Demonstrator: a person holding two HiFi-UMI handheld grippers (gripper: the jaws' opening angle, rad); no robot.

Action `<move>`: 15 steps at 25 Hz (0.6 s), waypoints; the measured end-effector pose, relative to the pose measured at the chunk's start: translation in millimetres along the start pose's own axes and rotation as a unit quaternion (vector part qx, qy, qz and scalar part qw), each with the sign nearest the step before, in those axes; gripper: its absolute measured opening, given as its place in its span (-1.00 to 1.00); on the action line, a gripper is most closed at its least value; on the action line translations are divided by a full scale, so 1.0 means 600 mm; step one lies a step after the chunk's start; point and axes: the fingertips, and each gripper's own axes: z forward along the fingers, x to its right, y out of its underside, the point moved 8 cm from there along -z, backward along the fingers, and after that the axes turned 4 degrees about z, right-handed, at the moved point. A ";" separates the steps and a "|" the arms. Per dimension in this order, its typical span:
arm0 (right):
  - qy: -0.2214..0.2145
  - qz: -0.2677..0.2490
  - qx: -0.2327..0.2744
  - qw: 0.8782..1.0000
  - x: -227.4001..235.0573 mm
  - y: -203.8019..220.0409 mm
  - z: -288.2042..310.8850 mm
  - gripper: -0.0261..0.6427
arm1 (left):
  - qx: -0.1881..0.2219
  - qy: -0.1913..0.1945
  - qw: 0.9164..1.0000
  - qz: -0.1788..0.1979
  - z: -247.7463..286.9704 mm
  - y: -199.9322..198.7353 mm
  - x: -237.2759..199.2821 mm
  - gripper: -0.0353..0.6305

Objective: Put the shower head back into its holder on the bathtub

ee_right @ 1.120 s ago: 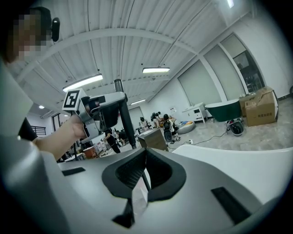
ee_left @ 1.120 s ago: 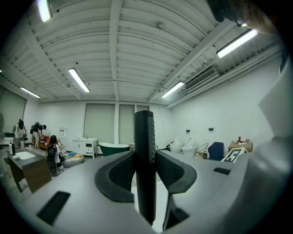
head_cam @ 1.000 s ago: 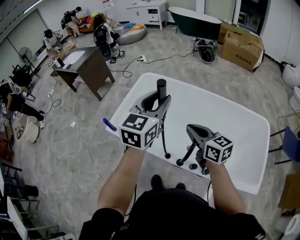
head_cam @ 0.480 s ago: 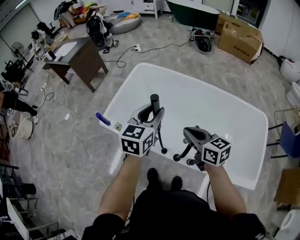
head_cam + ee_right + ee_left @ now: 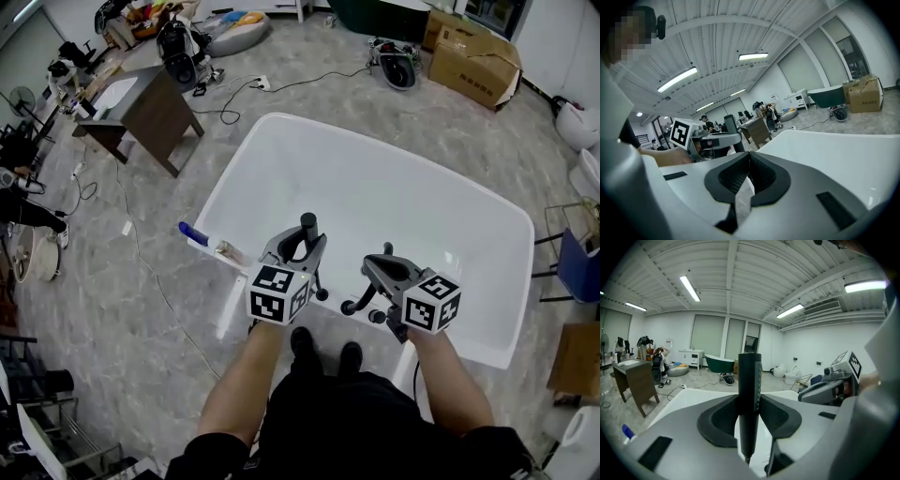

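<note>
Between the left gripper's (image 5: 750, 411) jaws the black shower head (image 5: 749, 380) stands clamped, upright; right gripper (image 5: 747, 161) pressed together, empty. Both hover over the bathtub's (image 5: 375, 187) near rim. Step judged: approach to holder. Next: align handle with rim fittings (image 5: 361, 309).

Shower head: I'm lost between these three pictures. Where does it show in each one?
Head view: shower head just left of centre, upright in the left gripper.
Left gripper view: shower head dead centre, upright between the fingers.
Right gripper view: shower head small, left of centre, sticking up from the left gripper.
Shared landmark: the white bathtub.
</note>
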 end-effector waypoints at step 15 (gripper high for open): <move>-0.002 0.023 -0.027 0.999 0.011 0.063 -0.022 -0.87 | -0.088 0.004 0.996 -0.022 0.024 0.161 0.051 -0.45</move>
